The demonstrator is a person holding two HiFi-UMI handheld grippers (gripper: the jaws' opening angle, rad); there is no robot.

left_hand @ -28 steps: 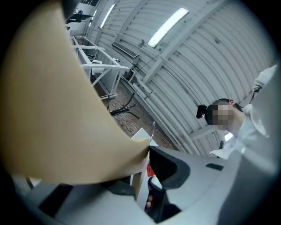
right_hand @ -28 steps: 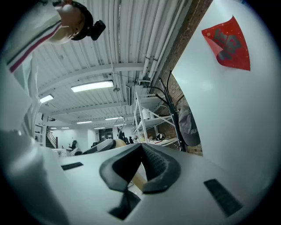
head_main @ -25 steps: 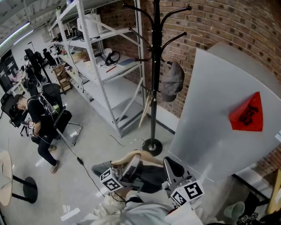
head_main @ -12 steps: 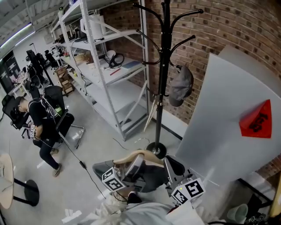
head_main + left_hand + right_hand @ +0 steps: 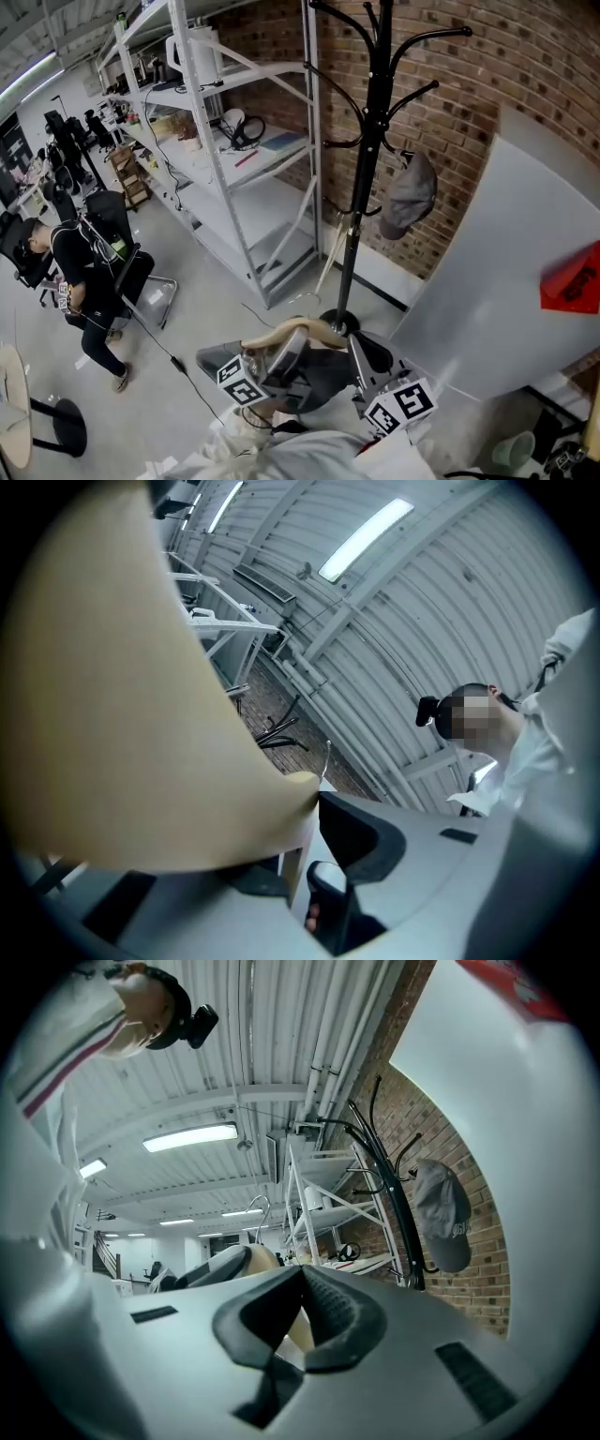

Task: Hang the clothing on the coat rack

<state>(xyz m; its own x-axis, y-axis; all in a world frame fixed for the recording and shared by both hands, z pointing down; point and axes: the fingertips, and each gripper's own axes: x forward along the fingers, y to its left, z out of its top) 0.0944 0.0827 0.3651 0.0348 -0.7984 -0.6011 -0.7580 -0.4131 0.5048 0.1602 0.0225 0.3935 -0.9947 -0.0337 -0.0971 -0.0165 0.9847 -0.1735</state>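
both claws are on the tan hanger (image 5: 291,325) with the dark clothing (image 5: 323,373), held low near the foot of the coat rack (image 5: 373,141), left claw (image 5: 278,349) spread wide around its broad shoulder, right claw (image 5: 364,349) pinched tight on the far end.

Grey left hand-held gripper (image 5: 278,349) and right hand-held gripper (image 5: 368,353) bear black-and-white marker cubes (image 5: 239,391); sleeves (image 5: 314,459) white.
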